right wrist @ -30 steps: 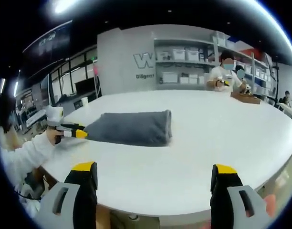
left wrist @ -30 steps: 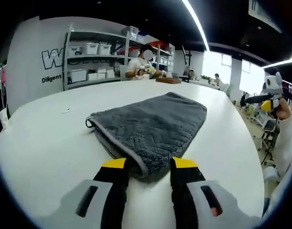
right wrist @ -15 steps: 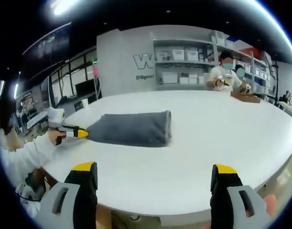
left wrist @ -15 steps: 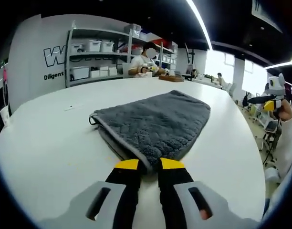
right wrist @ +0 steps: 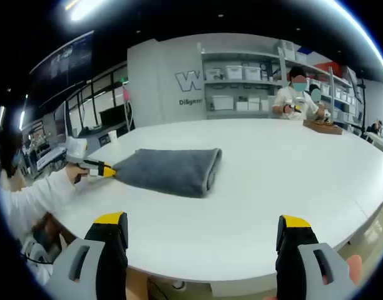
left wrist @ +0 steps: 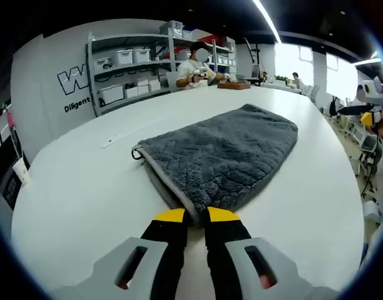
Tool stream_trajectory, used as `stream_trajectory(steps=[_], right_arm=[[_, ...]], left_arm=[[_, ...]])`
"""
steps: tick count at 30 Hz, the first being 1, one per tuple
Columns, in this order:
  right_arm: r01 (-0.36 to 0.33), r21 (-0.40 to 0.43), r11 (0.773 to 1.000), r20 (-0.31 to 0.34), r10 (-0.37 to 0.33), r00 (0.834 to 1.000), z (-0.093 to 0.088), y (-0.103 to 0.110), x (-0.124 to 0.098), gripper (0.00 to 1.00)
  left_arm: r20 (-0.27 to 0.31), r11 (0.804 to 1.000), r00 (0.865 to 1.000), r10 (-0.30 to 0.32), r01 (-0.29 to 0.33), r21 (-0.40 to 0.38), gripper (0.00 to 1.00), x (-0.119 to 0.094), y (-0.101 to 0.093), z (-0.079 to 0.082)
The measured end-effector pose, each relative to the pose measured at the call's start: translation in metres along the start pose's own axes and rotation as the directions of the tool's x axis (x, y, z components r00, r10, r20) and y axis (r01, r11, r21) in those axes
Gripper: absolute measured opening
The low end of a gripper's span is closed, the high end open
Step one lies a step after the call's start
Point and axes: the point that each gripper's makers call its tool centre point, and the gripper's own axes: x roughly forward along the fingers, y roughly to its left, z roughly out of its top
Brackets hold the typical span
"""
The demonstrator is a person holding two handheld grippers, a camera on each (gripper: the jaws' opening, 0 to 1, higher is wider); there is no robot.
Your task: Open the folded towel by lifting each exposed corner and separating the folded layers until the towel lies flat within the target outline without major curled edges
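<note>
A folded dark grey towel (left wrist: 223,159) lies on the white table (left wrist: 79,187), with a small loop at its far left corner. My left gripper (left wrist: 196,217) is shut on the towel's near corner, the cloth pinched between the yellow-tipped jaws. In the right gripper view the same towel (right wrist: 169,170) lies left of centre, and the left gripper (right wrist: 101,170) holds its left end, a white-sleeved hand behind it. My right gripper (right wrist: 203,226) hangs open near the table's front edge, well away from the towel, with nothing between its jaws.
The white table (right wrist: 285,187) is wide and rounded. At its far side a person (right wrist: 295,94) works by a wooden board (right wrist: 323,127). Shelves with white bins (left wrist: 126,75) line the back wall. My right gripper (left wrist: 365,112) appears at the far right in the left gripper view.
The left gripper's jaws have closed from wide apart onto the towel's near corner. The towel's pinched end has shifted a little; the right gripper has stayed open and still.
</note>
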Motion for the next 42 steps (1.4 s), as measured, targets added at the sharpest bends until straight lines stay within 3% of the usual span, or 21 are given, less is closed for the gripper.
stream_trajectory(steps=[7,8,15,18,22,26,35,42], right_arm=[[0.01,0.012,1.0,0.016,-0.011,1.0,0.003,-0.005,-0.006,0.99],[0.013,0.014,1.0,0.017,-0.013,1.0,0.003,-0.005,-0.006,0.99],[0.01,0.013,1.0,0.019,-0.01,1.0,0.004,-0.003,-0.006,0.99],[0.008,0.013,1.0,0.017,-0.008,1.0,0.003,-0.002,-0.005,0.99],[0.008,0.012,1.0,0.014,-0.008,1.0,0.003,-0.002,-0.004,0.99],[0.012,0.015,1.0,0.016,-0.012,1.0,0.003,-0.003,-0.004,0.99],[0.018,0.014,1.0,0.008,-0.018,1.0,0.0,-0.005,-0.003,0.99],[0.009,0.0,1.0,-0.003,-0.009,1.0,-0.001,0.0,0.001,0.99]], left_arm=[[-0.054,0.994,0.997,0.058,-0.053,0.092,0.1,0.003,0.023,0.0],[-0.057,0.989,0.995,0.083,-0.075,0.129,0.1,0.005,0.03,0.002],[-0.098,0.973,0.982,0.162,-0.142,0.184,0.1,0.022,0.067,0.006],[-0.103,0.96,0.974,0.202,-0.177,0.217,0.1,0.028,0.08,0.009],[-0.111,0.924,0.961,0.255,-0.208,0.32,0.1,0.042,0.098,0.015],[-0.12,0.914,0.95,0.288,-0.235,0.33,0.1,0.054,0.109,0.02],[-0.147,0.915,0.927,0.345,-0.296,0.275,0.1,0.082,0.135,0.034],[-0.158,0.901,0.913,0.377,-0.321,0.292,0.1,0.1,0.147,0.044]])
